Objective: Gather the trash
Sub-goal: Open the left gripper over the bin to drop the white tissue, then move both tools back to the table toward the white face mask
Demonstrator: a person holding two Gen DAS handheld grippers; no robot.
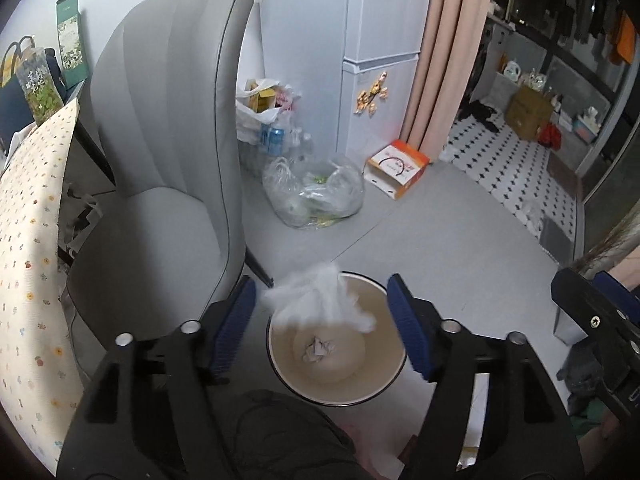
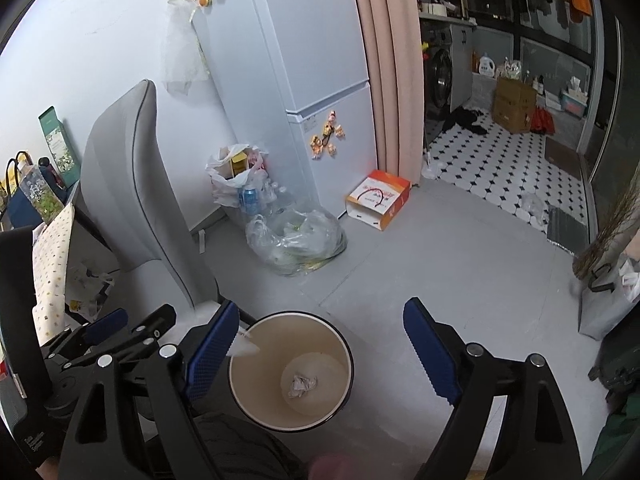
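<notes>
A round beige trash bin [image 1: 280, 354] with a dark rim stands on the grey floor below both grippers; it also shows in the right wrist view [image 2: 252, 392]. A crumpled paper ball [image 1: 318, 350] lies on its bottom [image 2: 302, 386]. A blurred white tissue [image 1: 324, 300] hangs in the air over the bin's far rim, between my left gripper's fingers, free of both; a bit of it [image 2: 244, 346] shows by my right gripper's left finger. My left gripper [image 1: 324, 320] is open above the bin. My right gripper [image 2: 320, 344] is open and empty above the bin.
A grey upholstered chair [image 1: 168, 160] stands left of the bin. Clear plastic bags of trash [image 1: 316, 190] and an orange-white box [image 1: 396, 168] lie by the white fridge [image 2: 316, 60]. A pink curtain [image 2: 392, 68] hangs beyond. A flowered cloth [image 1: 28, 264] hangs at far left.
</notes>
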